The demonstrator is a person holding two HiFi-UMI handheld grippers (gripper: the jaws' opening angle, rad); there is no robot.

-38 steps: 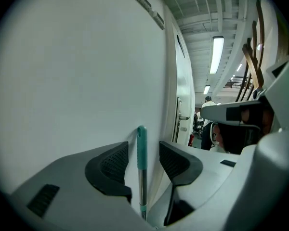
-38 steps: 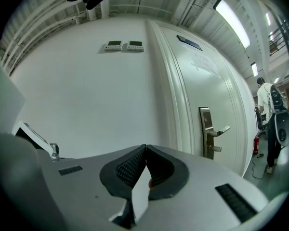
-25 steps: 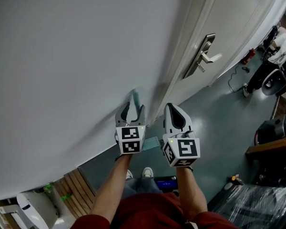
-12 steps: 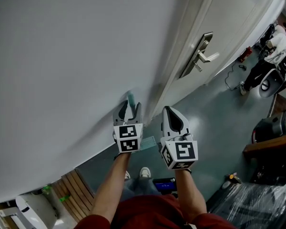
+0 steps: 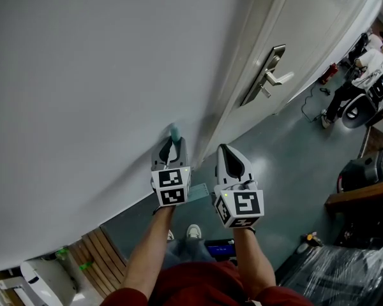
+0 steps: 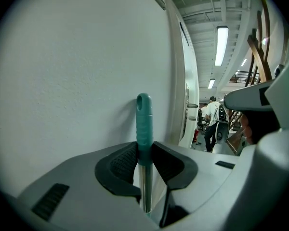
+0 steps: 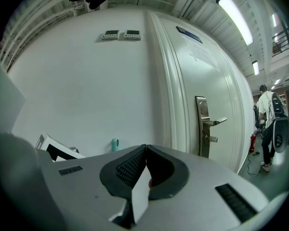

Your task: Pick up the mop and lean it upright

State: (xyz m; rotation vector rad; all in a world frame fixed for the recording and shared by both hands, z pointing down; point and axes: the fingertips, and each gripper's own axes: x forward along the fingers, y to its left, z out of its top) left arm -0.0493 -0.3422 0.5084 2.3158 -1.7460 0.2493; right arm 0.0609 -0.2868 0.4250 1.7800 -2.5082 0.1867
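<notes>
- The white wall runs off to the left of the door and fills the left of the head view.
- The left claw points at that wall, left of the door frame. Its jaws have just been closing, and they now pinch the mop on the lower part of its teal grip, with the metal shaft running down below the pads.
- The mop stands in this claw on the wall side of the door. Its long axis is close to upright, and the teal tip rises past the claw towards the wall. Whether the tip already touches the wall cannot be told.
- The right claw is on the side nearer the door, just beside the left one and apart from the mop. Its jaws are pressed together on nothing.
- The left hand is the one on the mop, so the coming move looks to be its own: tip the top against the wall left of the door, then let go.
- The door lever is well apart from both claws.
</notes>
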